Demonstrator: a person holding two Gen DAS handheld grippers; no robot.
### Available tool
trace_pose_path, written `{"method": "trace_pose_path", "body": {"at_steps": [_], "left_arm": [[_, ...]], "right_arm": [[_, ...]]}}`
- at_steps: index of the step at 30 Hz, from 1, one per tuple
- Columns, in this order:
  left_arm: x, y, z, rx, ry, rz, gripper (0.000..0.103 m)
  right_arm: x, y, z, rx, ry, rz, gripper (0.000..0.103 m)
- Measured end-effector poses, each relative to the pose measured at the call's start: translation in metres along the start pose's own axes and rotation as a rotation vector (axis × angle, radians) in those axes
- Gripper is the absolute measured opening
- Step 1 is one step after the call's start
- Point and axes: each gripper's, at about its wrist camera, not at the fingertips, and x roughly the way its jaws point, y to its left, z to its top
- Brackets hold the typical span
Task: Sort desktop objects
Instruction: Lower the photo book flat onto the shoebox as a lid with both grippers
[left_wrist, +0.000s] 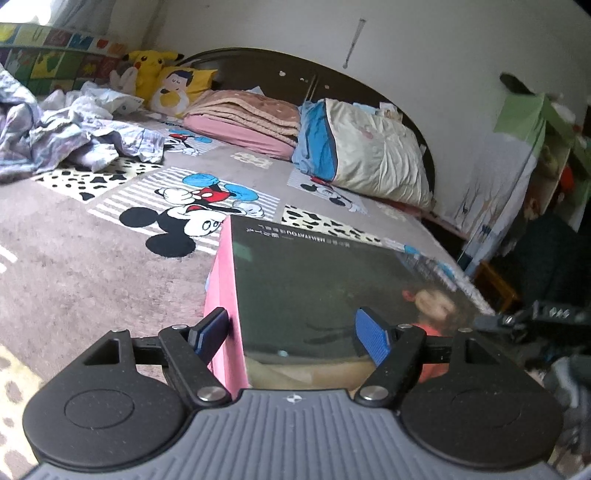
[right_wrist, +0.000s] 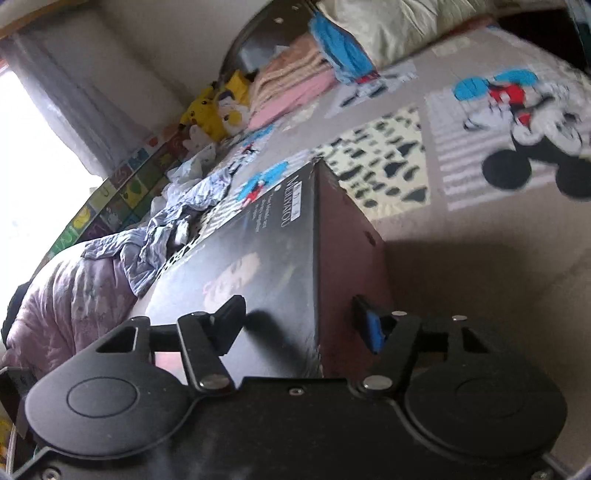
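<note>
Gripping one box from two sides, both tools are closed on it above a bed with a cartoon-mouse sheet. In the left wrist view the left tool has one blue pad against the box's pink side and the other on its dark glossy face, which carries a line of white print along its far edge and a blurred picture near the right pad. In the right wrist view the right tool straddles a long edge of the same box, one finger lying on the dark printed face and the blue-padded finger pressed to the adjoining dark side; that view is rolled, so the bed runs up the frame. The box is held clear of the sheet, near the bed's front edge, its far end pointing toward the headboard. At the head of the bed lie a folded pink blanket and a cream and blue pillow, with a yellow plush toy toward the far left corner. Crumpled pale bedclothes are heaped along the left edge.
</note>
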Motion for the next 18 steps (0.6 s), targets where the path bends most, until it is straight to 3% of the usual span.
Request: {"method": "trace_pose_path", "body": {"at_steps": [8, 15, 18], "left_arm": [[0.001, -0.007, -0.003, 0.047, 0.014, 0.032, 0.075], [0.004, -0.026, -0.004, 0.140, 0.052, 0.112, 0.075], [0.005, -0.037, -0.001, 0.204, 0.071, 0.151, 0.075]], "right_arm": [[0.001, -0.003, 0.000, 0.023, 0.017, -0.014, 0.060], [0.002, -0.001, -0.004, -0.019, 0.004, -0.044, 0.060], [0.002, -0.004, -0.006, -0.021, -0.009, -0.056, 0.065]]}}
